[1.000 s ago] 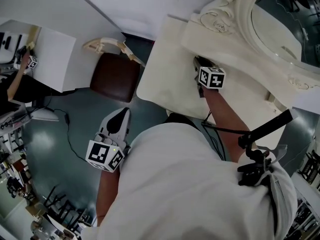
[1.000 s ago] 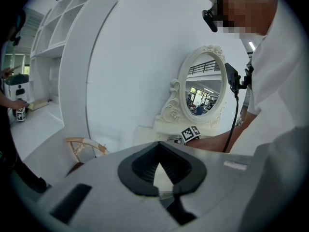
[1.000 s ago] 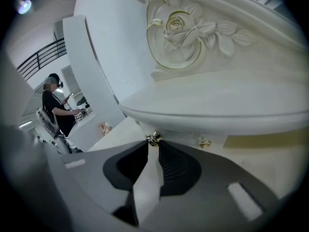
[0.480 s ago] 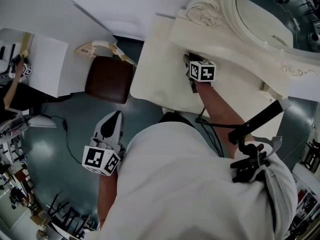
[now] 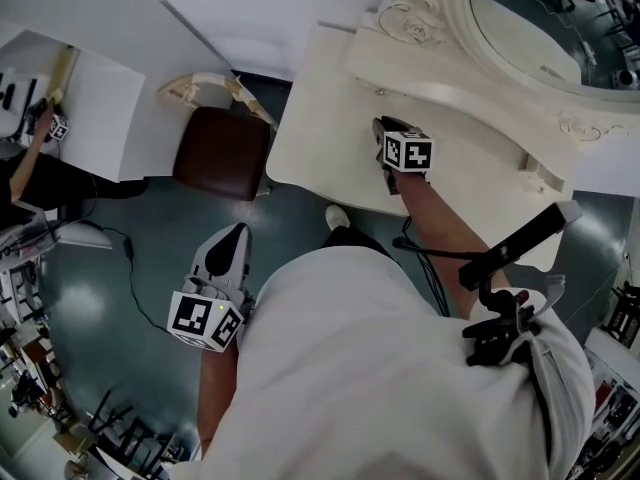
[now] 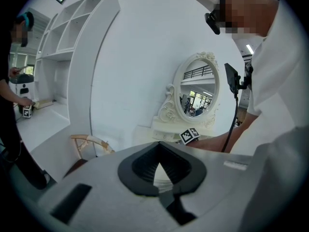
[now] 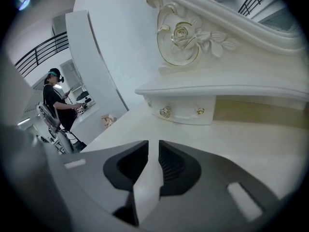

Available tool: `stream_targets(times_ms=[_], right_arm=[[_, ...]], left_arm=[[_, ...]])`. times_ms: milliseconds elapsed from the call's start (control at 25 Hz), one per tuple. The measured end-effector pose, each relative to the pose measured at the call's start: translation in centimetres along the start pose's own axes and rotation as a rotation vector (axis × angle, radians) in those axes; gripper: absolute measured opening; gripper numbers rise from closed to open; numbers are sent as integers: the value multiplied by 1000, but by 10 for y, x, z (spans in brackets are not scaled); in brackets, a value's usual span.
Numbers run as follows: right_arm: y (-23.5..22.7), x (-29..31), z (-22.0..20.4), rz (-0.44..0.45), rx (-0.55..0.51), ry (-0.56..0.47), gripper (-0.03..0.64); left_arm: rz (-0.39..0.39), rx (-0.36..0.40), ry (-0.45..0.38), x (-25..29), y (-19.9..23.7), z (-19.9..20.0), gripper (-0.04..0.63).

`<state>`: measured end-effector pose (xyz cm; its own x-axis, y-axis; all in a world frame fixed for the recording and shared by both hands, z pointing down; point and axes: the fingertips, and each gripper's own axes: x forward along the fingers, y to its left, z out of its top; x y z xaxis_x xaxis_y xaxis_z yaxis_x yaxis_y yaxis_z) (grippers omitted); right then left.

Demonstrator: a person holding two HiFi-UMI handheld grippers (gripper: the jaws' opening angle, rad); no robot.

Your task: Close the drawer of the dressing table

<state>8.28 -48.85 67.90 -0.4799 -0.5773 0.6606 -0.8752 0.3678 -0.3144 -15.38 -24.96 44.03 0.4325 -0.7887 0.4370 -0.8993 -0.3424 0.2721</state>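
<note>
Head view: right gripper over the cream dressing table at upper right, left gripper low at lower left above the dark floor.
Right gripper view shows the small drawer with its 2 gold knobs at frame centre, tucked under the shelf below the carved rose. Its front stands forward of the tan recess on its right. The right gripper's jaws sit short of the drawer, not touching it, and are closing, with a narrow slot between the pads and nothing in it. In the left gripper view the left gripper's pad tips meet with nothing between them, and it points toward the oval mirror at centre right. In the head view a brown-seated chair stands left of the table, above the left gripper.
</note>
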Motion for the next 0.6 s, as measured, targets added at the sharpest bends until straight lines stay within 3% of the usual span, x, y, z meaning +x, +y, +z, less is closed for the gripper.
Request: stream_targets(times_ms=[240,600], right_arm=[[30,-38,-25,-9,-15,-4,2],[95,-101,-72,30,-55,-6,0]], left_arm=[[-23,-3,-18,-39,-9,-21,2],[-59,9,-30,-106,-24,-57,2]])
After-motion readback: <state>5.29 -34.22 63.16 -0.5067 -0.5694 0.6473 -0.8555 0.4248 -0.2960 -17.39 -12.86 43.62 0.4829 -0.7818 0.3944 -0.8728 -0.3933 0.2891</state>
